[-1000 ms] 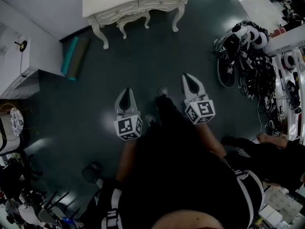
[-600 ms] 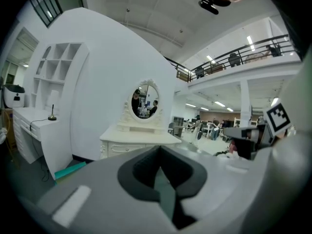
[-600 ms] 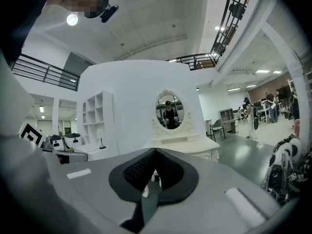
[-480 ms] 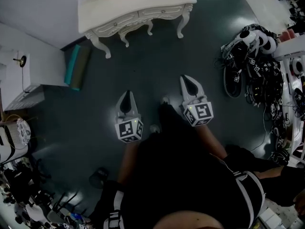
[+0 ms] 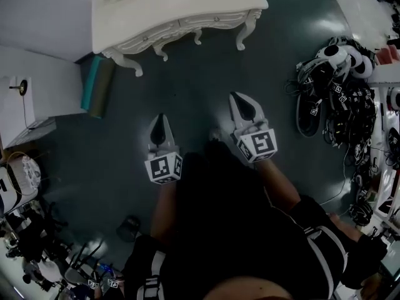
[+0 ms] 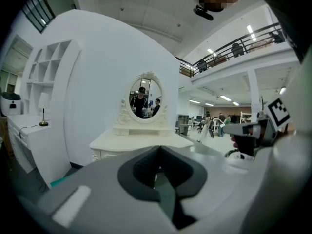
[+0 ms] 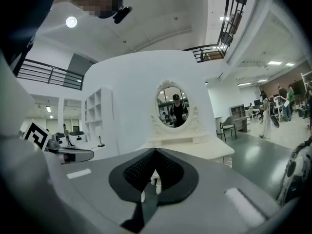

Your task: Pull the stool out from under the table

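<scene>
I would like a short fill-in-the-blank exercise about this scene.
The left gripper and the right gripper both have their jaws ___ (open or shut).
The mirror on the white table has an ___ shape.
In the head view, the teal roll lies to the ___ of the table.
Missing words: shut; oval; left.

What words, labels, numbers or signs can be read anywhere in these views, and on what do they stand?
No readable words, brands or numbers in any view.
On the cubes of the left gripper and right gripper: black-and-white square markers only, no letters.
On the heap of gear at the right: similar markers, too small to make out.
</scene>
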`<state>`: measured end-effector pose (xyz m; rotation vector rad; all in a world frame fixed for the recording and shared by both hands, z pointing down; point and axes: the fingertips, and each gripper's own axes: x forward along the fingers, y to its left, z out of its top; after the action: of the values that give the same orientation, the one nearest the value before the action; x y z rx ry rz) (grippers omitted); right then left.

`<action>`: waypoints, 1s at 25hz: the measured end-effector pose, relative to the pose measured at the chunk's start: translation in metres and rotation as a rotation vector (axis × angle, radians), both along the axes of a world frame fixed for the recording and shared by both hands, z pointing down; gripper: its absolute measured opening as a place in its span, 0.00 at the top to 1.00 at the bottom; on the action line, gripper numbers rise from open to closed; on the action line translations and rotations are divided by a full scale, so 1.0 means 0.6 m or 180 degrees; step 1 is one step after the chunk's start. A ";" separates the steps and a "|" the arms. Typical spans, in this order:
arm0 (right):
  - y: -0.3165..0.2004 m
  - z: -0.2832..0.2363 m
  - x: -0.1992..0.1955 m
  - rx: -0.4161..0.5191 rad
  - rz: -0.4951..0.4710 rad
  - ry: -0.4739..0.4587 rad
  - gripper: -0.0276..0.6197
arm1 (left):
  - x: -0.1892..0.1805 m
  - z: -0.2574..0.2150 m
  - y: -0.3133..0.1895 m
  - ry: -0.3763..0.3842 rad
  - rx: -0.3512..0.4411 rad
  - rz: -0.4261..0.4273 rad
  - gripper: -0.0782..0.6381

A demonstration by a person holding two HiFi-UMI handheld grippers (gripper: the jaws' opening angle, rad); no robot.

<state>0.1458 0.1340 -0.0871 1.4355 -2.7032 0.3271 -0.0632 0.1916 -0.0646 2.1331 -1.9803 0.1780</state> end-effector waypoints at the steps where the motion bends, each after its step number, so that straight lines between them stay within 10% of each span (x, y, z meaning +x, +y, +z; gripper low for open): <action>1: -0.016 0.007 -0.003 -0.0012 -0.0015 0.0000 0.96 | -0.002 0.006 -0.015 -0.0002 -0.0005 -0.0013 0.88; 25: -0.322 0.356 -0.141 -0.0182 0.0092 -0.0015 0.96 | -0.128 0.365 -0.346 -0.0058 -0.0170 0.0109 0.88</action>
<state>0.0614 -0.0589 0.1268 1.4614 -2.6559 0.4066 -0.1399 -0.0158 0.1544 2.1406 -1.9275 0.2540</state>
